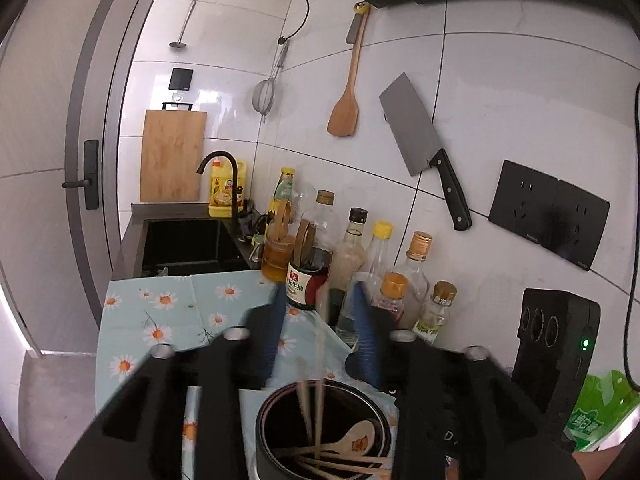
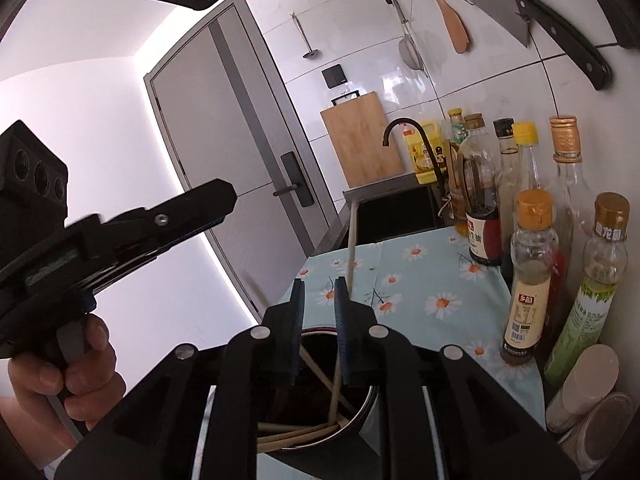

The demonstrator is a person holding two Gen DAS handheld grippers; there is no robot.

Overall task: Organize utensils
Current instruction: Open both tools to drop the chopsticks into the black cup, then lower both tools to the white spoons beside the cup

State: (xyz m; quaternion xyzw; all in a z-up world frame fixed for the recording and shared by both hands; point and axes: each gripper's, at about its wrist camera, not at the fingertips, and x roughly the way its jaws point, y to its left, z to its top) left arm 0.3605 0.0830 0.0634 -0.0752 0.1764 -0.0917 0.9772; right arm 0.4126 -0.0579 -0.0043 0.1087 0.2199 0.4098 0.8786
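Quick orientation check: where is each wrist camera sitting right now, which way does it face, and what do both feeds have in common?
Left wrist: above the dark round utensil pot, facing the white tiled wall with its hanging steel cleaver; shows the open left tongs.
Right wrist: above the same pot, facing the grey door; shows the right tongs, slightly parted, and the person's left hand holding the other tool.
Shared: pot, pale chopsticks, daisy-print cloth, bottles, cleaver.
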